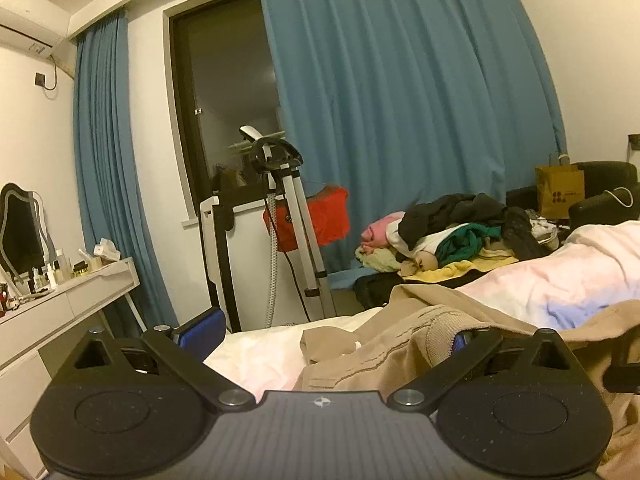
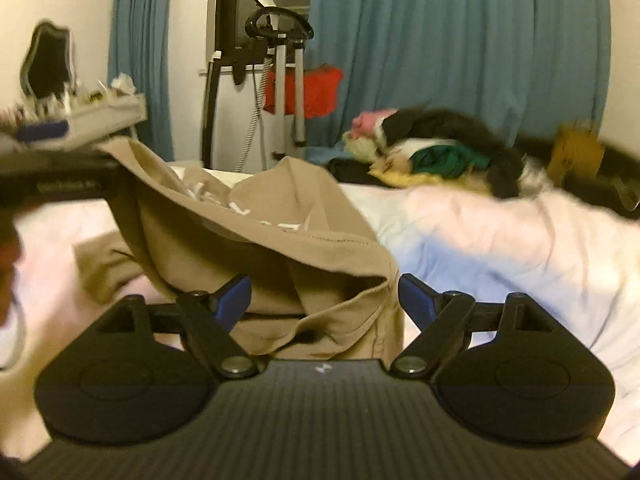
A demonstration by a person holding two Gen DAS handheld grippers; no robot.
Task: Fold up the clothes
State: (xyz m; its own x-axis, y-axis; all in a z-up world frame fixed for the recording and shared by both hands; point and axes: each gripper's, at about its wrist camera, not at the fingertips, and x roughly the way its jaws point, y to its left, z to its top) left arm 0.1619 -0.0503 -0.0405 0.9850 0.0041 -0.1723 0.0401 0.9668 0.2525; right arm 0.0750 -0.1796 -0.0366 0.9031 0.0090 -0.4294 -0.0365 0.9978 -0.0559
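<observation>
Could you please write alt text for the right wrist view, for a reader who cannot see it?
The right gripper stands open around a bunched fold of tan trousers on a white bed. A pile of clothes lies farther back, before blue curtains.

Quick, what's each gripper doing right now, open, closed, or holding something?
Left gripper: open wide, tan garment draped against its right finger, not clamped.
Right gripper: open, the garment's edge between the jaws, not pinched.
</observation>
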